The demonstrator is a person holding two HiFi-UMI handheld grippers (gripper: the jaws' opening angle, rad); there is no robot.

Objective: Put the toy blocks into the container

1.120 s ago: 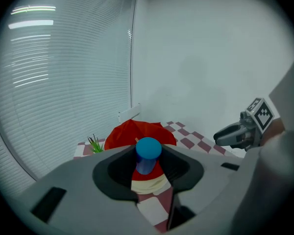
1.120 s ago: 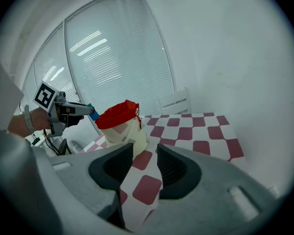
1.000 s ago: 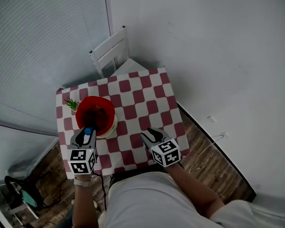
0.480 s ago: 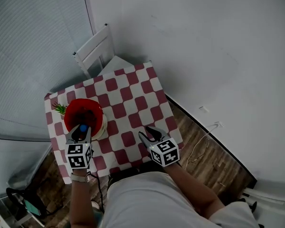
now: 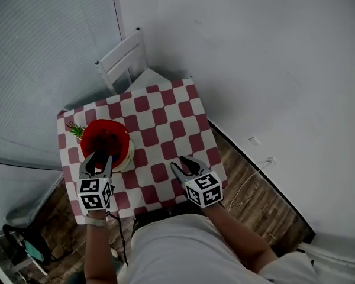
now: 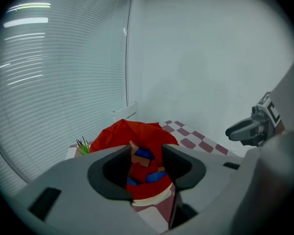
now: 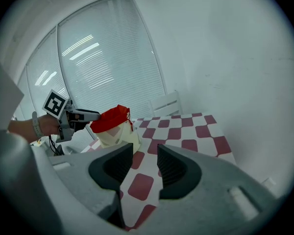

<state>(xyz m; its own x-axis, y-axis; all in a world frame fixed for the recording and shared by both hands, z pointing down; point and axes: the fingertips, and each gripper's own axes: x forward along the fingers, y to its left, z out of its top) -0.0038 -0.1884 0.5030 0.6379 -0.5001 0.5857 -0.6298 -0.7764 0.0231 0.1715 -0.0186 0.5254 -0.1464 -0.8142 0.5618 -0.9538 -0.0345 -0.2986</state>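
Note:
A red-lined cream container stands on the left part of the checked table. Inside it lie several toy blocks, blue and orange, seen between the jaws in the left gripper view. My left gripper hovers at the container's near rim, open, with nothing between its jaws. My right gripper is open and empty above the table's near right part. In the right gripper view the container sits to the left, with the left gripper beside it.
A small green plant stands at the table's left edge behind the container. A white chair is pushed against the far side. A wall runs along the right, window blinds along the left, and wood floor surrounds the table.
The blue block that my left gripper held is no longer in its jaws; the gripper has opened at the container. The right gripper has stayed in place.

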